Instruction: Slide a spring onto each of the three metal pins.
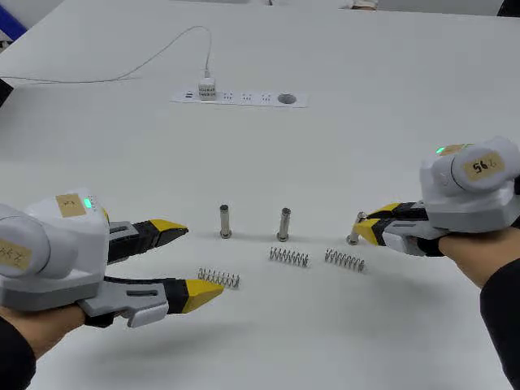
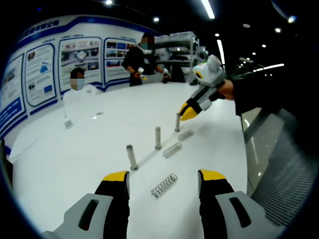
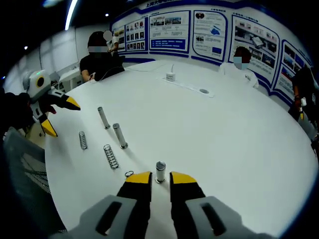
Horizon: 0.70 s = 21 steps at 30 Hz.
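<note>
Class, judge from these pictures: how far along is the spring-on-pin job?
Nothing done: all three pins are bare; three springs lie on the table. In hand: the open left claw hovers by the nearest spring; the right claw sits at the end pin, grip unclear. Left: all three springs.

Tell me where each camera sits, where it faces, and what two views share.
Head view: on the head, facing down at the table; left gripper, right gripper, sleeves show.
Left gripper view: on that gripper, facing along the pins toward the right gripper; own jaws show.
Right gripper view: on that gripper, facing the nearest pin; own jaws show.
Shared: three pins, three springs.
</note>
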Each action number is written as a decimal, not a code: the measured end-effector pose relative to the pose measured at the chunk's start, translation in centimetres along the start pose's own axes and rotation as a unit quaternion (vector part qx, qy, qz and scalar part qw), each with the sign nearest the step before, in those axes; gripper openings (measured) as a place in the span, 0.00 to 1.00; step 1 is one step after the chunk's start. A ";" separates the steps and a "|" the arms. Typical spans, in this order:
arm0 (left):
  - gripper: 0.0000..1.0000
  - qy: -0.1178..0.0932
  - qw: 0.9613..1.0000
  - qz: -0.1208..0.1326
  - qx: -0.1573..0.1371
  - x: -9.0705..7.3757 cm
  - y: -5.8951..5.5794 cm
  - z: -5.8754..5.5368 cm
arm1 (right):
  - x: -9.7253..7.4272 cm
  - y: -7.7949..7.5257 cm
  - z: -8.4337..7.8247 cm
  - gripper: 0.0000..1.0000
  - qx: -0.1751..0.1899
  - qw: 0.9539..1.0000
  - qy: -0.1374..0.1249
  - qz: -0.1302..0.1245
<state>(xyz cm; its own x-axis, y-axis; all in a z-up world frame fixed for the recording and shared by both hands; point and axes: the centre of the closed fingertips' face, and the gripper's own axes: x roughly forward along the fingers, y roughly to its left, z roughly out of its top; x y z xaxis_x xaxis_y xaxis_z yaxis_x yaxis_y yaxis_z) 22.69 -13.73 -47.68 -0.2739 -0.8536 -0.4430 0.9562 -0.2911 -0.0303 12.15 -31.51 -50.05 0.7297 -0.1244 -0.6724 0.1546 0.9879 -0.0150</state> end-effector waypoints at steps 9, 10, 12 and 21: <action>0.56 0.000 1.000 0.002 0.000 -0.1 0.1 0.0 | -0.7 0.4 -0.5 0.15 -0.011 1.000 0.001 0.020; 0.56 0.000 1.000 0.002 -0.001 0.0 0.0 0.0 | -0.8 0.6 -0.6 0.15 -0.015 1.000 0.001 0.025; 0.56 0.001 1.000 0.002 0.000 0.0 0.0 0.0 | -0.8 1.1 -0.9 0.15 -0.022 0.999 0.005 0.038; 0.56 0.002 1.000 0.000 0.000 0.2 -0.1 0.0 | -0.1 3.1 -2.2 0.15 -0.058 0.994 0.030 0.087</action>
<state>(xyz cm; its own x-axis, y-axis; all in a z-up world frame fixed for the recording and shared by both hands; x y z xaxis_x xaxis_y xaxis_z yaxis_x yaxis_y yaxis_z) 22.53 -13.86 -47.74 -0.2744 -0.8517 -0.4465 0.9559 -0.2920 -0.0305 11.11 -28.23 -51.65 0.6975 0.0519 -0.7147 -0.0515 0.9984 0.0222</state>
